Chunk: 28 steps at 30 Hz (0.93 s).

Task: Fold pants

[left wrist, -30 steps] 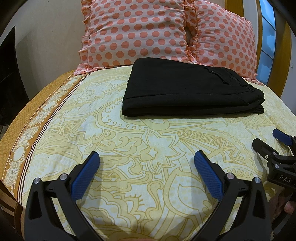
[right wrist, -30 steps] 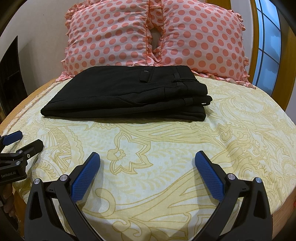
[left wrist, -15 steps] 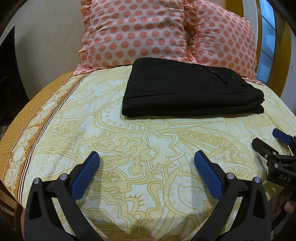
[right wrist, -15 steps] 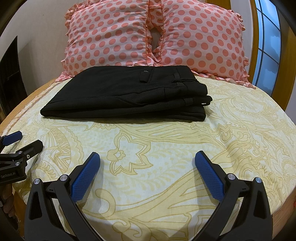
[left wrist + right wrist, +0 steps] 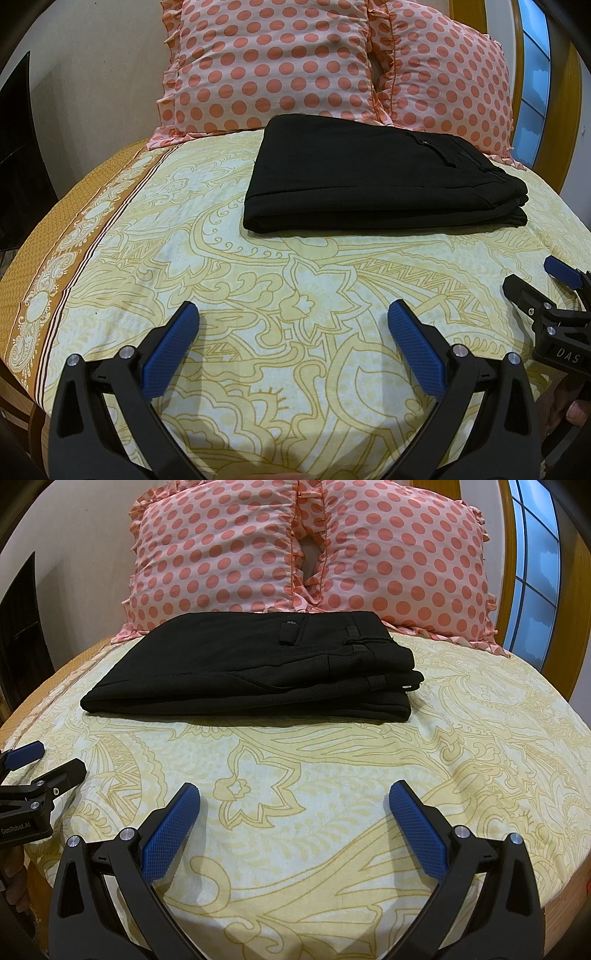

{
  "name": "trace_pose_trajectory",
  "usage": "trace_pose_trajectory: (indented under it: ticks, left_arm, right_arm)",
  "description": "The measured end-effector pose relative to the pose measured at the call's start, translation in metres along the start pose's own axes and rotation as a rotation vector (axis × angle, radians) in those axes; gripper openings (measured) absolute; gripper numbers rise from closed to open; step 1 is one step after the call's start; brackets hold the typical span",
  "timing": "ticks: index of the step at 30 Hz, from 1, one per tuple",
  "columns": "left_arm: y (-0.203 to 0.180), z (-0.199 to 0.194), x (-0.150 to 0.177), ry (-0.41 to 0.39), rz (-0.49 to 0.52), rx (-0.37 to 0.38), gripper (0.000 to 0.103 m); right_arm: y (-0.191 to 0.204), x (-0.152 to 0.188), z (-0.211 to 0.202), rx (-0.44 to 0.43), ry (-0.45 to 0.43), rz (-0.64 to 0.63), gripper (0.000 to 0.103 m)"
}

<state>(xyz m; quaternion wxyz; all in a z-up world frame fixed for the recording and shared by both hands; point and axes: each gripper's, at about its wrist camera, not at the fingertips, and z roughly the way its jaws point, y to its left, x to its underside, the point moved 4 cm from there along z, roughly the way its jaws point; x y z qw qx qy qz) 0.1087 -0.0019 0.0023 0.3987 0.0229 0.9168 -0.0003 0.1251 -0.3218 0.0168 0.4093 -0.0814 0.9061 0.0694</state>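
Note:
Black pants (image 5: 376, 181) lie folded in a flat rectangular stack on the yellow patterned bedsheet (image 5: 258, 280), just in front of the pillows; they also show in the right wrist view (image 5: 251, 672), waistband to the right. My left gripper (image 5: 291, 314) is open and empty, low over the sheet well short of the pants. My right gripper (image 5: 293, 794) is open and empty, also near the front of the bed. Each gripper shows at the edge of the other's view: the right gripper (image 5: 535, 280) and the left gripper (image 5: 48, 760).
Two pink polka-dot pillows (image 5: 303, 554) stand against the headboard behind the pants. A brown border (image 5: 55, 258) runs along the sheet's left edge. A window (image 5: 535, 550) with a wooden frame is at the right. A dark object (image 5: 14, 147) stands at the left.

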Motion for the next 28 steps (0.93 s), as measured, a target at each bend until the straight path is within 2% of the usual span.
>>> trace_pose_trajectory:
  ticks: [28]
  left_arm:
    - [-0.0012,0.0009,0.0009,0.006,0.003,0.003,0.101]
  right_arm:
    - [0.0000,0.0008,-0.0002,0.001,-0.003,0.001,0.102]
